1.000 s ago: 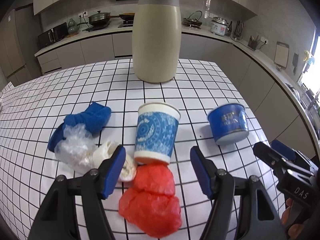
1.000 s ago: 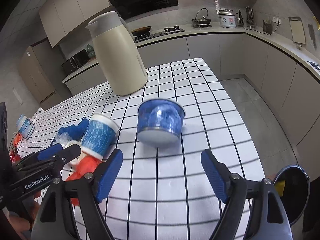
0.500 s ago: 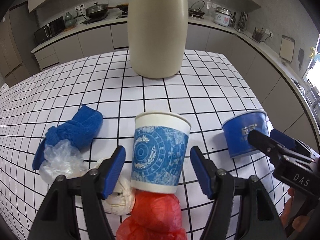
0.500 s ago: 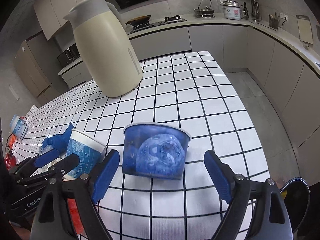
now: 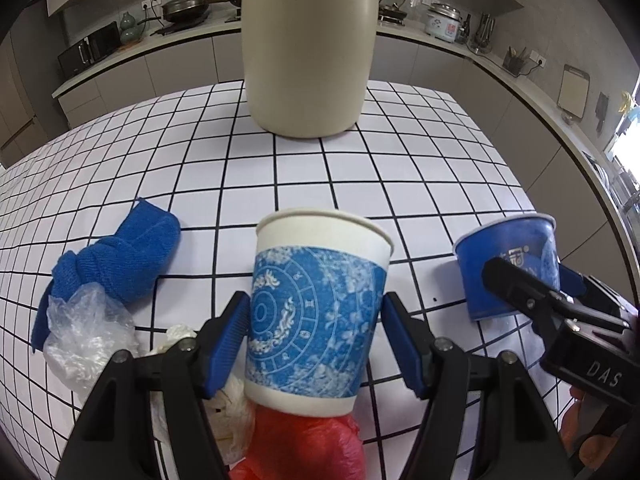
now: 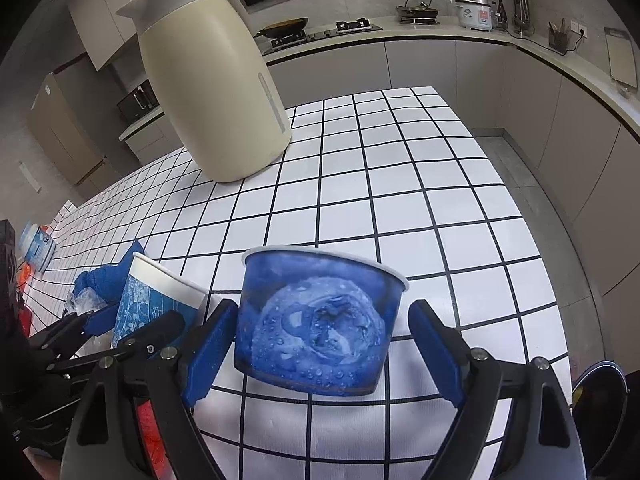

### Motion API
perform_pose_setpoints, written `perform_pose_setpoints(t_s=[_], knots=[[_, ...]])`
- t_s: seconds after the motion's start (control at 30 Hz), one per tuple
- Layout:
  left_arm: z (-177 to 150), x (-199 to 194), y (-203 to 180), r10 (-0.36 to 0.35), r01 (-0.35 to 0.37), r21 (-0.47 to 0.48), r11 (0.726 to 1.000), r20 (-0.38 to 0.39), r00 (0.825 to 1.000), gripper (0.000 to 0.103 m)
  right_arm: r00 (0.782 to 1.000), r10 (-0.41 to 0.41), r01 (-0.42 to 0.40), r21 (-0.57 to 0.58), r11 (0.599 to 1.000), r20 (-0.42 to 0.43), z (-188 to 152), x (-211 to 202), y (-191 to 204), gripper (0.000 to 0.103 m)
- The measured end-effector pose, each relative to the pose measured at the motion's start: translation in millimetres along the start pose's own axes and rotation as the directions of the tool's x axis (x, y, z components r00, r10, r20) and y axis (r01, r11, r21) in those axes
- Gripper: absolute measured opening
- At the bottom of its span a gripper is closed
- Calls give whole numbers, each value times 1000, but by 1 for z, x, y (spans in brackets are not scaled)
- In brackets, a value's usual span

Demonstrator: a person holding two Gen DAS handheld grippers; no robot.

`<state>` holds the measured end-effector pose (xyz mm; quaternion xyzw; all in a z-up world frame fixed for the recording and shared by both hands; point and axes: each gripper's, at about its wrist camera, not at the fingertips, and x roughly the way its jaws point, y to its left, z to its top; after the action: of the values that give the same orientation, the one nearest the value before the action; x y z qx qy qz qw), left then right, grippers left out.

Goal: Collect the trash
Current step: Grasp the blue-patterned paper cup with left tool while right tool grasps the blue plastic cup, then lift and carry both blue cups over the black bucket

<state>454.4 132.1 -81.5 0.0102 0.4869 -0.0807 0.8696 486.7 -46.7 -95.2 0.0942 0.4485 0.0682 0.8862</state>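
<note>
A white paper cup with a blue pattern (image 5: 316, 300) stands upright on the tiled table (image 5: 420, 168). My left gripper (image 5: 316, 308) is open around it, a blue pad close to each side. The short blue paper bowl (image 6: 320, 328) stands to the cup's right. My right gripper (image 6: 322, 312) is open around the bowl, its left pad near the wall and its right pad clearly apart. A red plastic bag (image 5: 308, 444), white crumpled paper (image 5: 232, 408) and clear plastic film (image 5: 80, 332) lie under and left of my left gripper.
A tall cream thermos jug (image 5: 308, 40) stands behind the cup. A knotted blue cloth (image 5: 116, 256) lies at the left. A dark round bin (image 6: 596, 408) sits on the floor past the table's right edge. A small container (image 6: 38, 240) lies far left.
Both grippers have moved forward and down. The paper cup now stands between my left fingers and the blue bowl between my right fingers.
</note>
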Motion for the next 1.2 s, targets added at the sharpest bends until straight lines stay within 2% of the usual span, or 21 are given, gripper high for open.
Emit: perform_pose_setpoints(t_s=[0.07, 0.17, 0.6, 0.9, 1.2], knots=[[0, 0, 2, -10, 10, -7, 1000, 2, 1000, 69, 1000, 11, -11, -1, 1000, 0, 0, 1, 0, 88], [-1, 0, 3, -23, 23, -13, 1000, 8, 1000, 67, 1000, 17, -17, -14, 1000, 13, -1, 0, 2, 82], [-5, -27, -1, -64, 67, -33, 997, 83, 994, 62, 998, 11, -9, -18, 1000, 68, -6, -20, -3, 81], [-19, -59, -18, -127, 127, 11, 992, 123, 984, 62, 995, -11, 10, 17, 1000, 99, -23, -49, -11, 81], [-46, -85, -38, -188, 177, 89, 980, 140, 972, 62, 988, -70, 59, 76, 995, 140, -64, -95, -19, 80]])
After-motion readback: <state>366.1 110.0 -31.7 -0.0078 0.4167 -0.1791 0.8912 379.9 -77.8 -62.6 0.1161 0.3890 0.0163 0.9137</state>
